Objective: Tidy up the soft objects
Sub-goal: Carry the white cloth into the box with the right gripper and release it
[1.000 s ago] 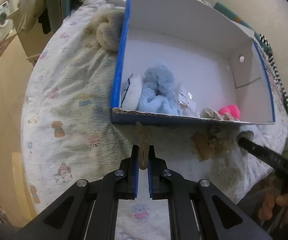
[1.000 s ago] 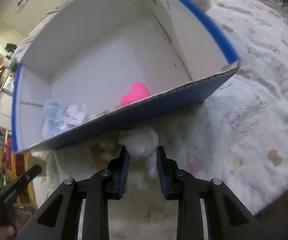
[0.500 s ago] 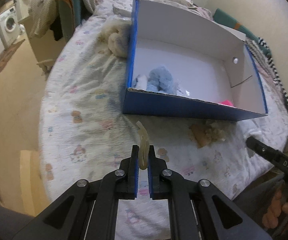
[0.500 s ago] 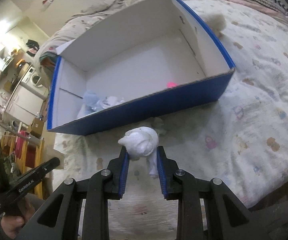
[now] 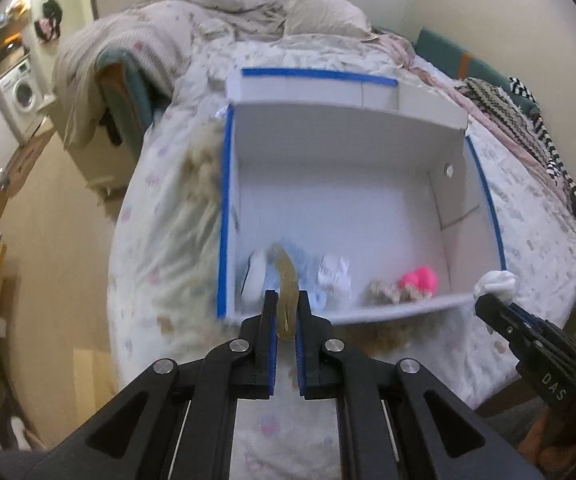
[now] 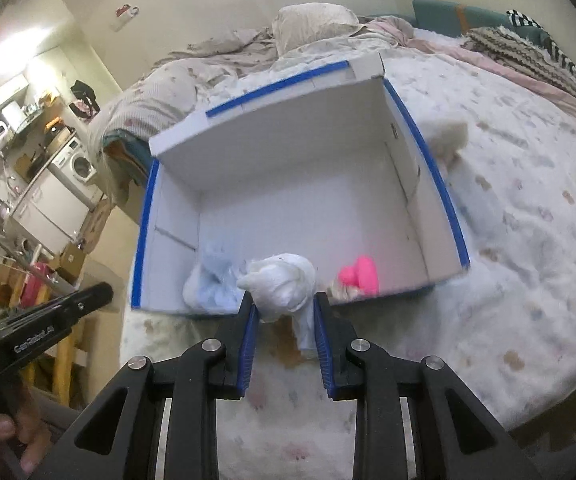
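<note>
The left tool (image 5: 286, 312) is pinching a limp tan strip (image 5: 286, 280); the right tool (image 6: 283, 312) is pinching a white cloth bundle (image 6: 282, 286). Both are hanging at the near wall of the blue-edged box (image 5: 483, 184) on the bed (image 6: 527, 200). Judging by this, the carrying step is ending; next, advancing over the rim and releasing beside the pink toy (image 6: 359, 274).

The letters "DAS" stand in pale print on the black body of the right gripper (image 5: 491, 307), at lower right of the left wrist view. In the right wrist view, "GenRobot.AI" runs along the black left gripper (image 6: 100, 294) body at lower left.
</note>
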### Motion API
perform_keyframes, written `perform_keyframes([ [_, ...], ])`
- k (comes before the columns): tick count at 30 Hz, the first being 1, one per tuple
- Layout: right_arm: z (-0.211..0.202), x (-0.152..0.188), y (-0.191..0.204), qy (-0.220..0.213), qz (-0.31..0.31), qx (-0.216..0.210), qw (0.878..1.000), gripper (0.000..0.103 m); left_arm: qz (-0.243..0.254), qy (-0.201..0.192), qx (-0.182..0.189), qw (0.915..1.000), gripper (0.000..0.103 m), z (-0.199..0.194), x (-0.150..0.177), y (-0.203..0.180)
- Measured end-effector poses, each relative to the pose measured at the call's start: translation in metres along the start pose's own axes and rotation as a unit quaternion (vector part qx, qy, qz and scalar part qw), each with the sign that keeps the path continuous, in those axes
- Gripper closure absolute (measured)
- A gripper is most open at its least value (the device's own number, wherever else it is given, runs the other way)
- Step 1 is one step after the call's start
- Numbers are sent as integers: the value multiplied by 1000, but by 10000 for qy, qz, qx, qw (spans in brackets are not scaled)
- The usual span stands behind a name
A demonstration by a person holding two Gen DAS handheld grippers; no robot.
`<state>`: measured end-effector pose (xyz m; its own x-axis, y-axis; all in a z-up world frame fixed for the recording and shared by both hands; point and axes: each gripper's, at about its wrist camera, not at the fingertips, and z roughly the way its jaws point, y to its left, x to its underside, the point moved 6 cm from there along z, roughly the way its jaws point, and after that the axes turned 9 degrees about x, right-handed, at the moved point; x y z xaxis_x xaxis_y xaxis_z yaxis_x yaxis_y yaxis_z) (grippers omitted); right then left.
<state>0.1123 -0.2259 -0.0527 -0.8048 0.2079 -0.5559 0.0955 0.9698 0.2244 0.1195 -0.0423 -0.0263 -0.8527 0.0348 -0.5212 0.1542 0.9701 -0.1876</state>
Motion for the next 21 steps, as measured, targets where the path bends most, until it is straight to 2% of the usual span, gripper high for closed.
perform_keyframes([
  [4, 5, -30, 2, -119, -112, 28, 9999, 74, 118, -70, 95, 9999, 96, 9, -31, -5],
  [11, 33, -76, 7, -202, -271, -50, 9994, 74, 289, -131, -44, 9995, 96, 38, -66, -5],
  [13, 46, -80, 6, -112, -283, -89, 9995, 74, 272, -110, -65, 9995, 96, 46, -66, -4],
  [15, 59, -79, 8, 37, -265, -320, 9991, 74, 209, -77, -27, 9997, 96, 55, -62, -2],
  [18, 76, -73, 9, 139, -298, -224, 9992, 74, 256, 6, -80, 9996, 96, 74, -53, -2],
  [21, 88, -66, 15, 365, -270, -330, 9984, 74, 263, 91, -117, 9995, 96, 90, -49, -3],
])
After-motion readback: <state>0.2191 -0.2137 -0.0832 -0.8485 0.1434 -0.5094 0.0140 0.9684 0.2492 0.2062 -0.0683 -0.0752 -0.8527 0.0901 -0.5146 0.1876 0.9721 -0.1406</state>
